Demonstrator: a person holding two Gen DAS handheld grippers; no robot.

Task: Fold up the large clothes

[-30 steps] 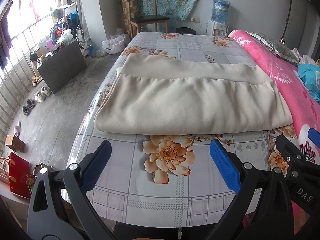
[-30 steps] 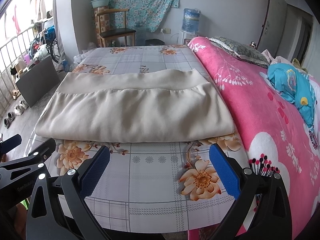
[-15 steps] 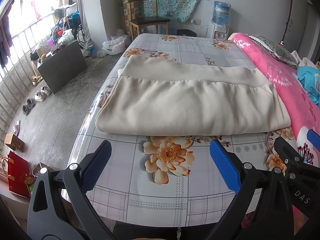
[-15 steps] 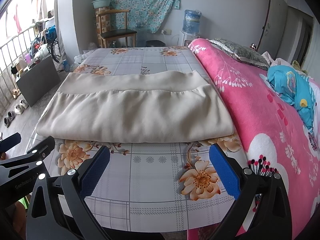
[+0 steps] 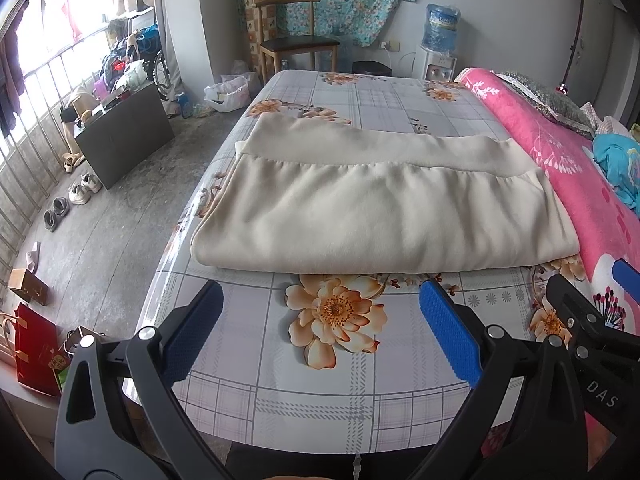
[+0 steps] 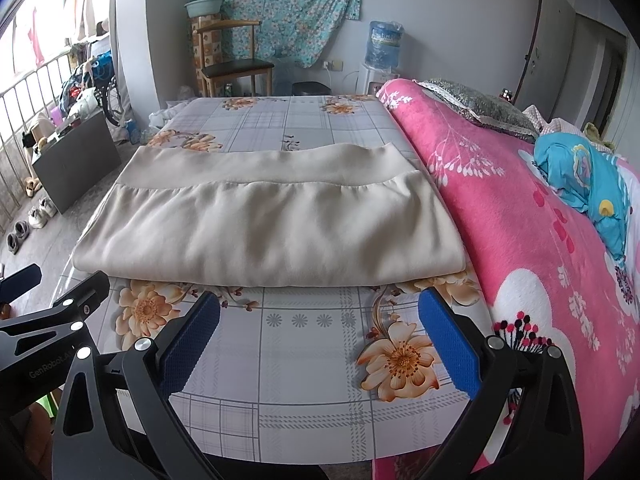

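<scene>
The folded cream fleece garment [image 5: 380, 216] lies across the floral-checked tabletop [image 5: 320, 392], its long axis crosswise, just ahead of both grippers. The left gripper [image 5: 320, 332] and right gripper [image 6: 320, 332] are spread wide, empty (neither nearer), facing its near edge.
</scene>
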